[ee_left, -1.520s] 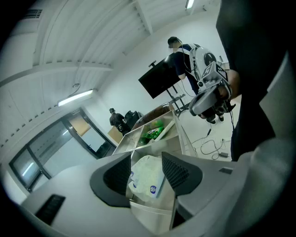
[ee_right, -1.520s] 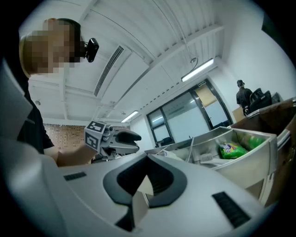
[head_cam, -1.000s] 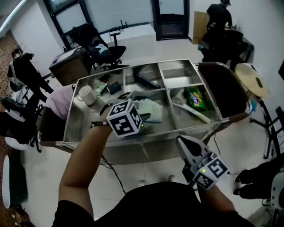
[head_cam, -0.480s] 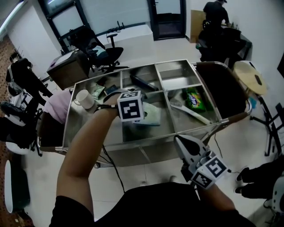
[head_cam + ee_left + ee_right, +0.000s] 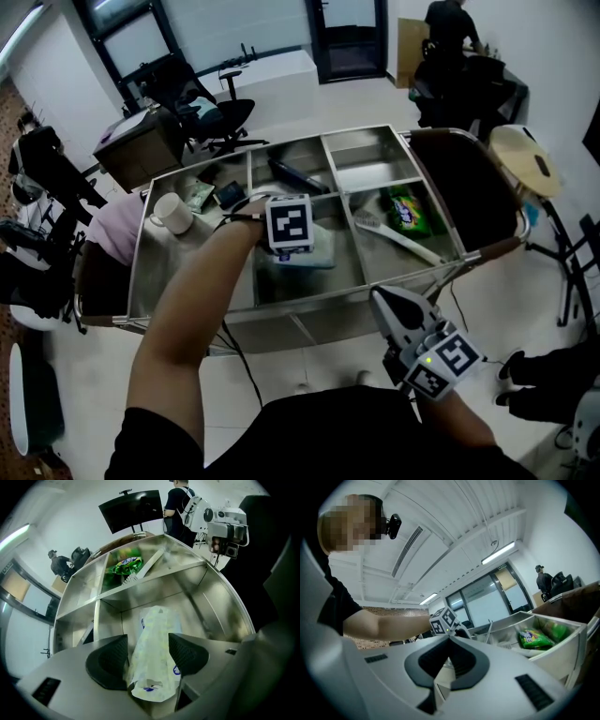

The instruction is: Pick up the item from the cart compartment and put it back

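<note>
A steel cart (image 5: 330, 302) has several compartments. In the middle front compartment is a white, pale-yellow printed packet (image 5: 311, 255). My left gripper (image 5: 294, 253) reaches down into that compartment under its marker cube. In the left gripper view the packet (image 5: 155, 644) runs between the two black pads (image 5: 108, 662), which press on both its sides; its far end points toward the compartment floor. My right gripper (image 5: 390, 311) hangs in front of the cart, below its front rim, shut with nothing in it. In its own view the right gripper (image 5: 449, 644) points toward the cart.
A green snack bag (image 5: 409, 210) and a white long-handled utensil (image 5: 397, 238) lie in the right front compartment. A white mug (image 5: 172, 212) stands in the left one, a black bar (image 5: 292, 175) in a back one. A round wooden stool (image 5: 525, 159) stands right of the cart, and people are at the far back.
My left gripper has swung right and its cube has turned to face up over the packet in the middle compartment. The right gripper has stayed about where it was.
</note>
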Action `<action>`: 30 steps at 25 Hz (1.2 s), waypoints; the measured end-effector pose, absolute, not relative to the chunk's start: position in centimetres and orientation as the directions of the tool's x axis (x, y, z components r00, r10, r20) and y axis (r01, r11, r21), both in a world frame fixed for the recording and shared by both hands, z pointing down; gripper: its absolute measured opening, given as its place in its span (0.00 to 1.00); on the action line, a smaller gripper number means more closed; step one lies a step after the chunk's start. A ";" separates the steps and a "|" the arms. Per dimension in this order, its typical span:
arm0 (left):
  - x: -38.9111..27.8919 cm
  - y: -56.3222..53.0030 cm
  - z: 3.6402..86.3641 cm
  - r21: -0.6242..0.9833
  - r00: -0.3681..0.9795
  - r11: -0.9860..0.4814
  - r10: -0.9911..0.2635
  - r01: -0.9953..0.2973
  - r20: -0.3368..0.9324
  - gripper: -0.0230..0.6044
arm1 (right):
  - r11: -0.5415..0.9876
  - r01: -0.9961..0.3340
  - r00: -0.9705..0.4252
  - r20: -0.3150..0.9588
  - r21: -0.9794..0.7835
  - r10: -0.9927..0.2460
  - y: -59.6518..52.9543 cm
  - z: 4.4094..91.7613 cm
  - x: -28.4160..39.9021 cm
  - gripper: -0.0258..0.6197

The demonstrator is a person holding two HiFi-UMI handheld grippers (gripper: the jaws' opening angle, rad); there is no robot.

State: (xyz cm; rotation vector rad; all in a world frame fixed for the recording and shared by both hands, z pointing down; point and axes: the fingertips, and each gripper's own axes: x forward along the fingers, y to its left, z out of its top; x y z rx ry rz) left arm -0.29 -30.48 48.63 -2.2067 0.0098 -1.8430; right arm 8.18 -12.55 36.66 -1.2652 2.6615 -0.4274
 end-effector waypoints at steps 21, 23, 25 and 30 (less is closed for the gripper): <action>0.0 -29.3 43.6 -0.261 0.489 -0.964 -0.252 -0.052 0.835 0.04 | 0.625 -0.711 -0.656 -0.015 -0.323 -0.754 -11.9 37.0 6.9 0.07; -0.5 -29.2 42.7 -0.264 0.530 -0.958 -0.281 -0.110 0.800 0.04 | 0.628 -0.708 -0.659 -0.016 -0.323 -0.752 -11.8 36.9 6.7 0.06; -0.8 -29.0 41.5 -0.263 0.584 -0.948 -0.316 -0.177 0.747 0.04 | 0.631 -0.706 -0.663 -0.015 -0.322 -0.748 -11.9 36.8 6.5 0.07; -1.3 -28.3 37.2 -0.219 0.716 -0.908 -0.418 -0.358 0.559 0.04 | 0.641 -0.702 -0.671 -0.014 -0.312 -0.741 -11.9 36.5 6.1 0.07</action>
